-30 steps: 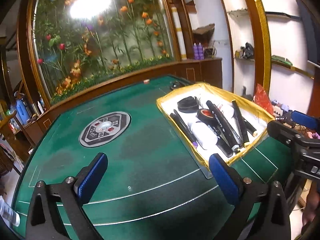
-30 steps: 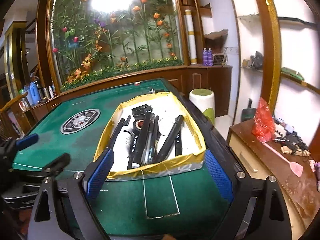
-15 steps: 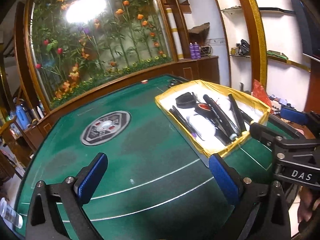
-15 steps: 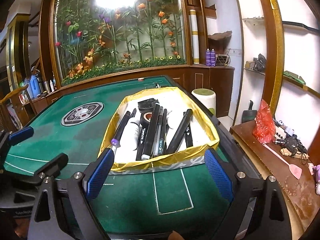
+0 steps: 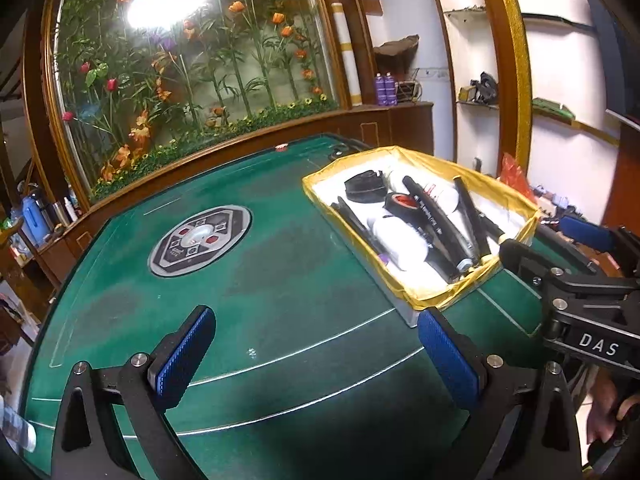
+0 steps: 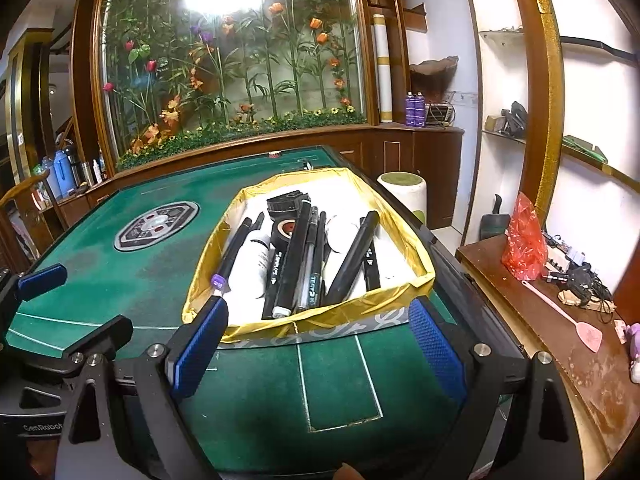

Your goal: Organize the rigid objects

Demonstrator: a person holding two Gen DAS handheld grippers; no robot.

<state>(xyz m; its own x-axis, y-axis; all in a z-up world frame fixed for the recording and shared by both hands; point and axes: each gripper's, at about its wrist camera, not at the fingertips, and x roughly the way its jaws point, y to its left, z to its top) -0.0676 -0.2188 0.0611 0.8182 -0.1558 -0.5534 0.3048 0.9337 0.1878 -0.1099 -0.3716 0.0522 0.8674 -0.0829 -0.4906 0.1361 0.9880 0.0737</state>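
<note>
A yellow-rimmed box (image 5: 472, 286) (image 6: 422, 278) with a white inside sits on the right side of the green table (image 5: 248, 272) (image 6: 120, 280). Inside lie several black markers (image 5: 434, 220) (image 6: 294, 260), a roll of black tape (image 5: 398, 204) (image 6: 286, 230), a black strap (image 5: 364, 188) (image 6: 286, 204) and white tubes (image 5: 396, 240) (image 6: 252, 260). My left gripper (image 5: 316, 356) is open over bare felt, left of the box. My right gripper (image 6: 312, 354) is open just before the box's near wall. Both hold nothing.
A round grey emblem (image 5: 200, 236) (image 6: 156, 226) is set in the table's middle. A wooden side table (image 6: 560, 340) at the right carries a red bag (image 6: 524, 238) and a pink swatter (image 6: 576, 320). A white stool (image 6: 402, 190) stands beyond the table. A person's hand (image 5: 606, 400) shows at lower right.
Both grippers have drawn a little closer to the box, which sits larger and lower in both views. Both pairs of jaws stay wide apart.
</note>
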